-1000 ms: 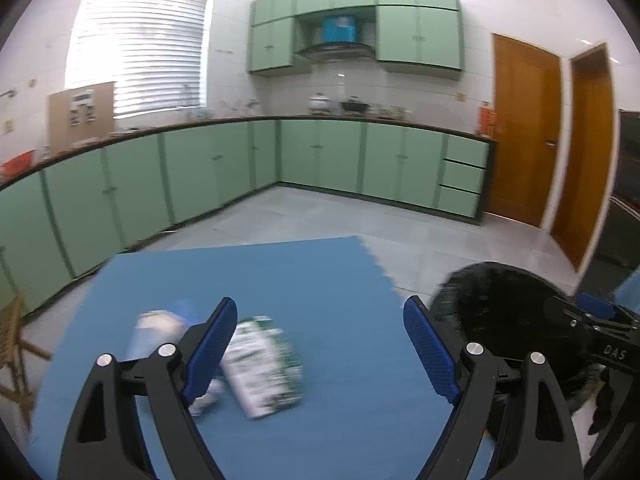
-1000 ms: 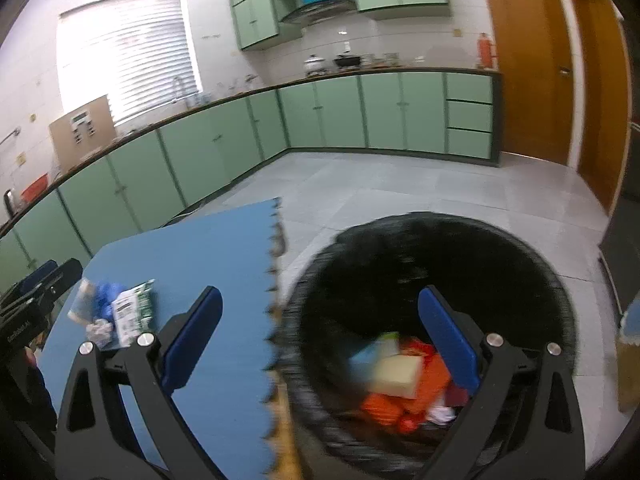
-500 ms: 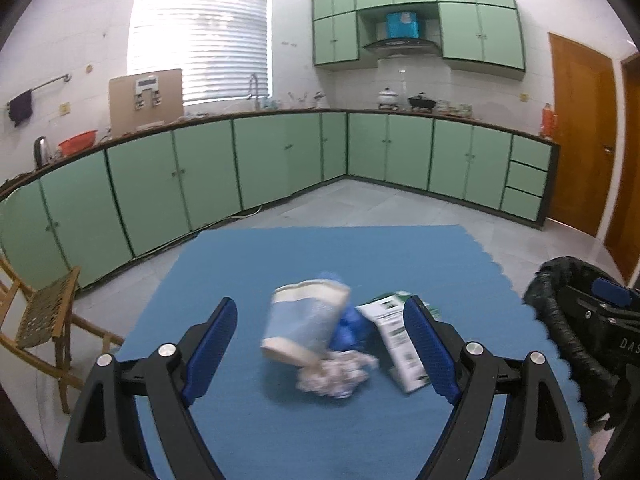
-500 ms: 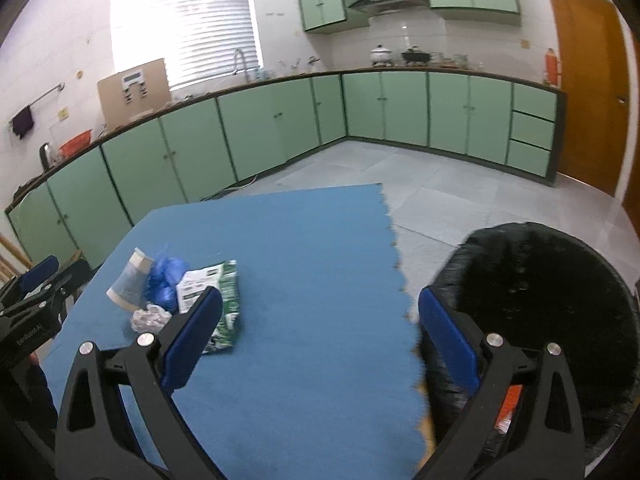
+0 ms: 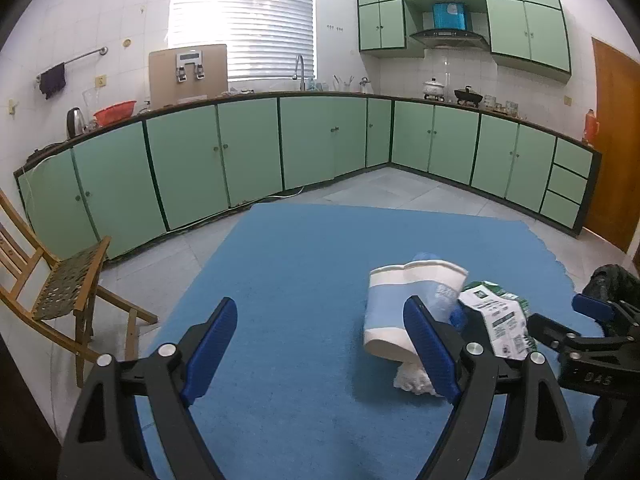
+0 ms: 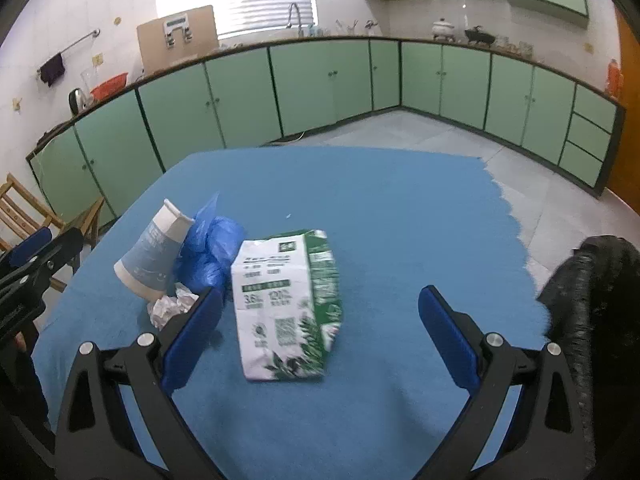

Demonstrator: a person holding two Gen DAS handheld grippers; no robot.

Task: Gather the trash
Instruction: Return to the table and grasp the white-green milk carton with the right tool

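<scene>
A green and white carton (image 6: 286,308) lies flat on the blue mat (image 6: 380,208). Left of it are a tipped blue paper cup (image 6: 154,258), a blue plastic bag (image 6: 212,252) and a crumpled white paper (image 6: 170,308). My right gripper (image 6: 320,332) is open and empty, just in front of the carton. My left gripper (image 5: 320,344) is open and empty; the cup (image 5: 404,312), paper (image 5: 412,378) and carton (image 5: 500,320) lie to its right, partly behind its right finger. The bin with a black bag (image 6: 592,292) stands at the mat's right edge.
A wooden chair (image 5: 52,280) stands left of the mat. Green cabinets (image 5: 320,140) line the walls, with a wooden door (image 5: 616,140) at the right. The right gripper shows at the right in the left wrist view (image 5: 592,340).
Both grippers have swung left, away from the bin. The right one now faces the carton up close. The left one has passed the trash pile, which now lies to its right.
</scene>
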